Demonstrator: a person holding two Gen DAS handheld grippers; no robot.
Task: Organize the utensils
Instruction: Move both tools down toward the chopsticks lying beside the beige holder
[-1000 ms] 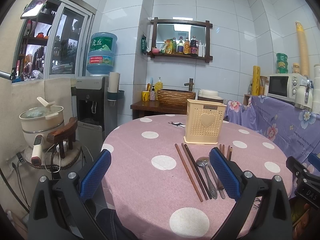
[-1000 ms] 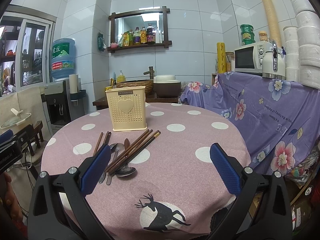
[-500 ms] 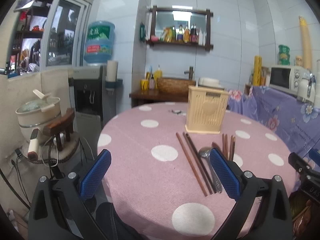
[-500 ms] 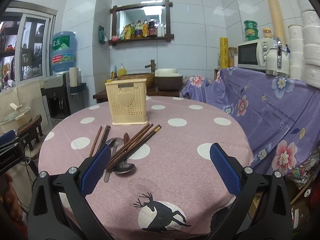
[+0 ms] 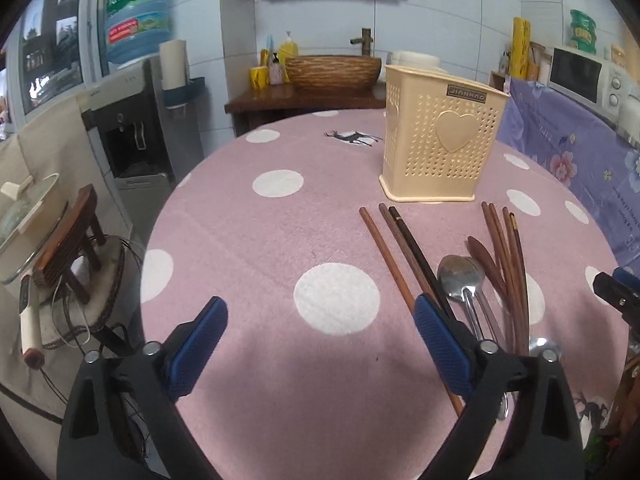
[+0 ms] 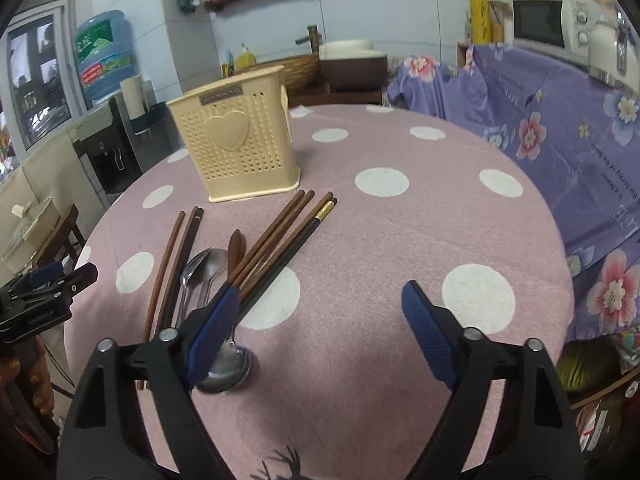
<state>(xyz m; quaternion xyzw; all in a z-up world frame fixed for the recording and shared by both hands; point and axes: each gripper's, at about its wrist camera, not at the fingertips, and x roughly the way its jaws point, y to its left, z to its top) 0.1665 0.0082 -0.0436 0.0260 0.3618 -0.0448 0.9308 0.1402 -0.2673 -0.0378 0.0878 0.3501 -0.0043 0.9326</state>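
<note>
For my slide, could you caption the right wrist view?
Right gripper, jaws closing on nothing, above chopsticks and spoons before the cream holder.

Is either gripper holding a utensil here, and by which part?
Nothing is held. Left gripper and right gripper are closing on bare cloth; the chopsticks and spoons lie loose.

A round table under a pink cloth with white polka dots [image 5: 280, 240]. Behind it, a grey water dispenser topped by a blue water bottle [image 5: 136, 12], a woven brown basin [image 5: 334, 72] on a dark wooden counter, a white microwave [image 6: 560, 24], and a purple floral cloth [image 6: 560, 120] draped at right.
</note>
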